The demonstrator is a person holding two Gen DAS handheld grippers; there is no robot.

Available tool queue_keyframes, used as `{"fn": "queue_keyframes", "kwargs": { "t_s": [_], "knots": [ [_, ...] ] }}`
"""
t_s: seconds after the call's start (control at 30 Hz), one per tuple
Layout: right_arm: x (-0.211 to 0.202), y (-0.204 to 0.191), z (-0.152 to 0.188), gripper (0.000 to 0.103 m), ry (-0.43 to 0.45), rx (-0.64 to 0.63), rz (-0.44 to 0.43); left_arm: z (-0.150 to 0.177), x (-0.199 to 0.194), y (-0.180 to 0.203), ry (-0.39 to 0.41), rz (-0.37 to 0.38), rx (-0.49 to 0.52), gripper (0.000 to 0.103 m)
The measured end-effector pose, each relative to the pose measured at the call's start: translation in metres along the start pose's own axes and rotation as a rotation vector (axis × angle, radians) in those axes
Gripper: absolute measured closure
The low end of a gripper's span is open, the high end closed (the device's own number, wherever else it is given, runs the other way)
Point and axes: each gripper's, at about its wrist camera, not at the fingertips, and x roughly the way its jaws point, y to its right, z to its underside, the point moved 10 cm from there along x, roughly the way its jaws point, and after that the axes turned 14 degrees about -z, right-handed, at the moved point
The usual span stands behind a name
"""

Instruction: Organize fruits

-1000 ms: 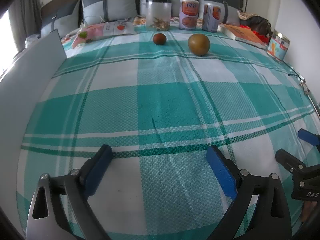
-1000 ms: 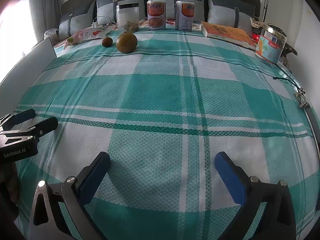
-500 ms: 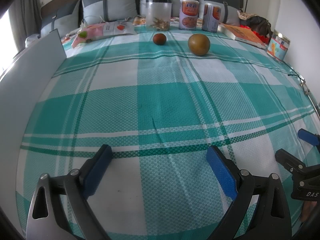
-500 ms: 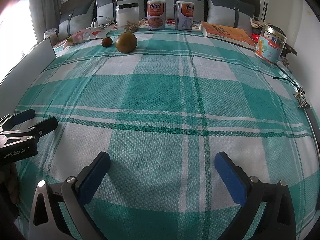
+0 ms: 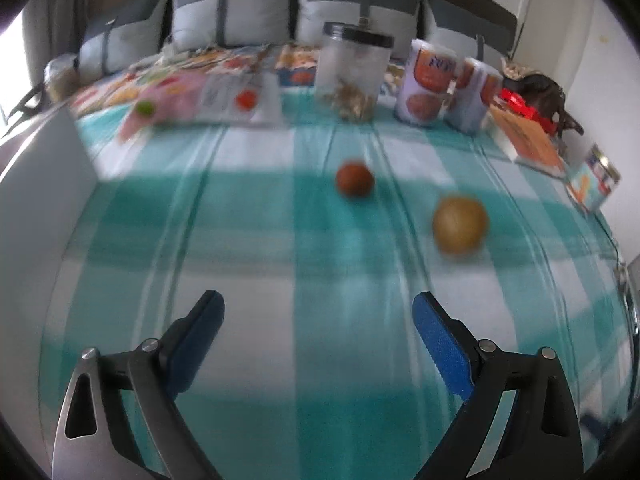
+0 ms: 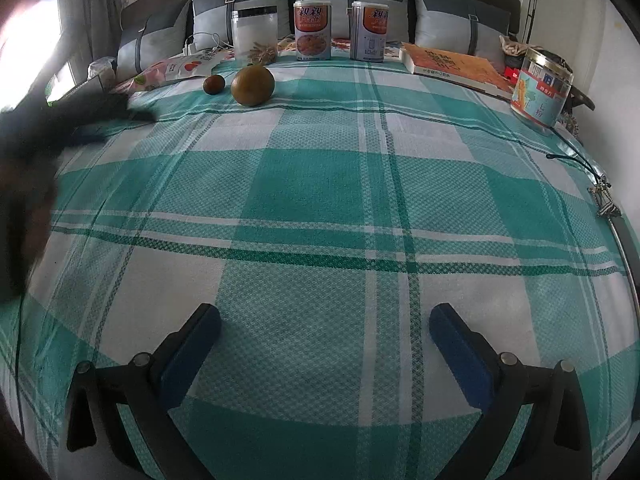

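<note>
Fruits, two of them, lie side by side on the checked bedspread (image 6: 320, 184) toward the far end: a small reddish-brown fruit (image 5: 355, 179) and a larger yellow-brown fruit (image 5: 460, 224), just in front of the clear jar (image 5: 354, 74) and the two cans (image 6: 313, 31). Over the last half second our left gripper (image 5: 316, 340) has swept toward them, so they now loom larger and blurred in its view; its jaws, spread wide with nothing between them, have just been closing a touch. Our right gripper (image 6: 325, 346) has kept its place, jaws spread and empty. We judge the reach for the first fruit is under way, probably the small one, with neither fruit touched yet
</note>
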Motion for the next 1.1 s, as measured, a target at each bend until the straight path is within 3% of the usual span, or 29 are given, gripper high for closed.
{"fn": "queue_keyframes", "kwargs": {
  "t_s": [0.17, 0.27, 0.3, 0.33, 0.37, 0.4, 0.57, 0.67, 0.77, 0.93, 1.1],
  "knots": [
    [0.000, 0.000, 0.000, 0.000, 0.000, 0.000, 0.000, -0.041, 0.041, 0.010, 0.010, -0.035, -0.039, 0.009],
    [0.000, 0.000, 0.000, 0.000, 0.000, 0.000, 0.000, -0.058, 0.049, 0.022, 0.065, -0.047, -0.002, 0.009],
    [0.000, 0.000, 0.000, 0.000, 0.000, 0.000, 0.000, -0.060, 0.052, 0.027, 0.075, -0.047, 0.021, 0.014],
    [0.000, 0.000, 0.000, 0.000, 0.000, 0.000, 0.000, -0.060, 0.054, 0.032, 0.079, -0.040, 0.046, 0.023],
    [0.000, 0.000, 0.000, 0.000, 0.000, 0.000, 0.000, -0.058, 0.057, 0.036, 0.072, -0.033, 0.072, 0.050],
    [0.000, 0.000, 0.000, 0.000, 0.000, 0.000, 0.000, -0.056, 0.063, 0.042, 0.047, -0.017, 0.110, 0.070],
    [0.000, 0.000, 0.000, 0.000, 0.000, 0.001, 0.000, -0.053, 0.048, 0.042, 0.090, -0.027, 0.141, 0.073],
    [0.000, 0.000, 0.000, 0.000, 0.000, 0.001, 0.000, -0.039, 0.011, 0.033, 0.104, 0.030, 0.105, 0.074],
    [0.000, 0.000, 0.000, 0.000, 0.000, 0.001, 0.000, -0.010, -0.032, 0.022, 0.107, 0.073, 0.135, 0.073],
    [0.000, 0.000, 0.000, 0.000, 0.000, 0.001, 0.000, 0.067, -0.090, -0.001, 0.045, 0.096, 0.184, 0.073],
    [0.000, -0.001, 0.000, 0.000, 0.000, 0.001, -0.001, 0.122, -0.098, -0.015, 0.023, 0.047, 0.184, 0.073]
  ]
}}
